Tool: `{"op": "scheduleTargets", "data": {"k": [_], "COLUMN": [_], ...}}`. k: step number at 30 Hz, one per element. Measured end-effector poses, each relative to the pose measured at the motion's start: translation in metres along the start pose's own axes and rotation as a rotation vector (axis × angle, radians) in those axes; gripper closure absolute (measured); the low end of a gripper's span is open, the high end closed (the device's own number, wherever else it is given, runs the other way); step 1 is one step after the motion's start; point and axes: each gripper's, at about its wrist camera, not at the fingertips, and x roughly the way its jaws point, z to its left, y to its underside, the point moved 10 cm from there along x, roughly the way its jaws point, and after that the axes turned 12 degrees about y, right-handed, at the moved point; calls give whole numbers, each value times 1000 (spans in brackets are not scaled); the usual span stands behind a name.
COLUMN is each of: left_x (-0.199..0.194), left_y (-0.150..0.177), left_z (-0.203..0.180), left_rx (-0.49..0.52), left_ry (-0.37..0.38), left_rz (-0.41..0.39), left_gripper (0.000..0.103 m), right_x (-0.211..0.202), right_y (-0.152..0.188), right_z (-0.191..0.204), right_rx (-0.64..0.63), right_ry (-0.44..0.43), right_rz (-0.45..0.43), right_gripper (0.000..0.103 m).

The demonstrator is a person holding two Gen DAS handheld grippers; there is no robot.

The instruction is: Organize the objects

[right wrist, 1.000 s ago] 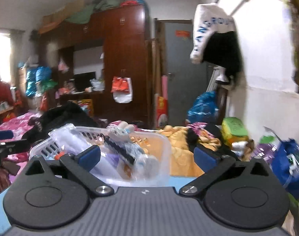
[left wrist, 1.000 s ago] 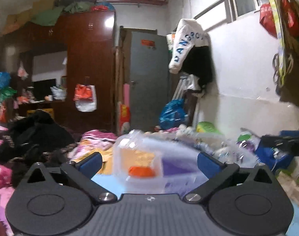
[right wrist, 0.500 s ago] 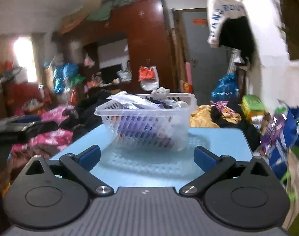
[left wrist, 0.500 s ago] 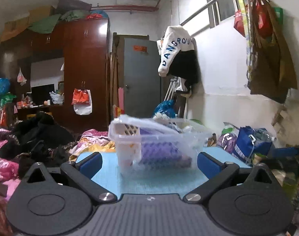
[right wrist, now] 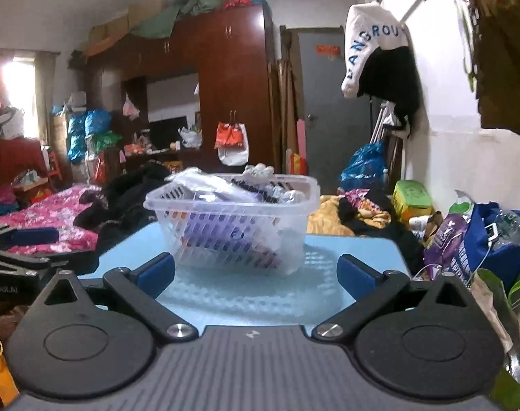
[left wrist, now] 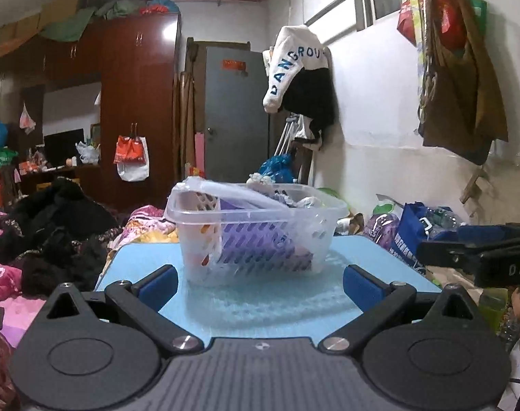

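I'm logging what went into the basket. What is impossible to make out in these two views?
- Contents of the clear perforated plastic basket: both views show only purple and orange patches through its slotted walls.
- Light blue table: near edge hidden by the left claw and right claw bodies.
- Orange sign on the grey door: too small to read.

A dark red wardrobe (left wrist: 136, 102) fills the back wall, with boxes and green cloth (left wrist: 71, 27) piled on top. An orange and white bag (left wrist: 131, 157) hangs from its door. Beside it stands a grey door (left wrist: 237, 116). A white sweatshirt with blue letters (left wrist: 294, 65) hangs on the right wall. Black clothes (left wrist: 54, 219) lie heaped on a bed with a pink flowered cover (right wrist: 44, 219).
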Motion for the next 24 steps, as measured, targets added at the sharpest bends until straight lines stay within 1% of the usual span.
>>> {"op": "scheduleTargets", "data": {"k": [1,2,6,10,16,24], "left_x": [-1,-3,-10,-12,-12,-13], "left_y": [1,2,2,3,4,3], "left_z": [2,2,7,9,10,10], "left_rx": [0,-1,0,2,-2,1], "left_ry": [-4,-10,-39,-41,-36,-40], "left_rz": [-1,-4,-18,-22,-19,-26], "left_gripper": [0,0,0,0,0,0], "right_x": [-11,-15,-22,-22,-27,-28], "right_y": [11,14,20,20,20,20], "right_z": [-3,-6,-13,-13,-5,-6], "right_rx": [6,13,35,35,-6,-5], "right_ry": [7,8,-3,-1,-5,-5], "right_rz": [-1,-1,0,3,-17,-15], "right_gripper": [0,0,0,0,0,0]}}
